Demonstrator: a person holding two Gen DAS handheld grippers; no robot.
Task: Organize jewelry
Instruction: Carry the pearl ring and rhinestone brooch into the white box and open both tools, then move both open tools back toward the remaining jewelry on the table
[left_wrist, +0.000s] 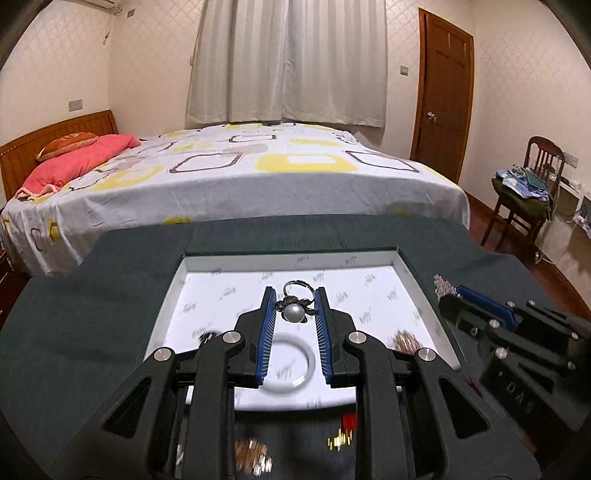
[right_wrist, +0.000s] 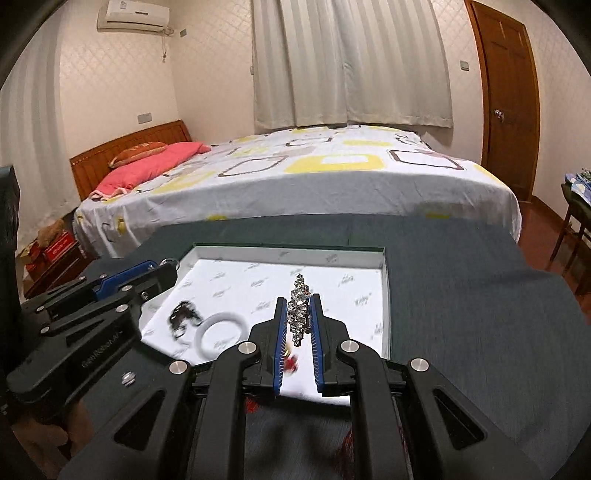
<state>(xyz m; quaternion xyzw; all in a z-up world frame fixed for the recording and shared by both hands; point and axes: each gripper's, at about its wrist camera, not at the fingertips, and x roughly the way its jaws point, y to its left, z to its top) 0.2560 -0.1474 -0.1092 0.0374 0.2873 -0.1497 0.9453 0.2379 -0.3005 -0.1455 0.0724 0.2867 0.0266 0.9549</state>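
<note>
with the pearl-and-dark-flower silver ring (left_wrist: 294, 308) clamped in the left gripper (left_wrist: 294, 295) and the crystal-studded silver piece (right_wrist: 300, 314) pinched in the right gripper (right_wrist: 300, 301), both above the shallow white printed-paper-lined box (left_wrist: 288, 259), release low at 12 o'clock, clear of the white bangle (right_wrist: 221, 334), is judged advisable.

**Bedroom behind my work surface**

Across the middle of my left view I see a bed with a white sheet printed in yellow and grey squares (left_wrist: 236, 173). A pink pillow (left_wrist: 74, 158) lies at its left end against a wooden headboard (left_wrist: 55, 129). Pale pleated curtains (left_wrist: 288, 59) hang at top centre. A brown wooden door (left_wrist: 443, 92) stands upper right, and a wooden chair piled with clothes (left_wrist: 524, 184) sits at the right edge. My right view shows a white wall air conditioner (right_wrist: 133, 14) upper left.
</note>
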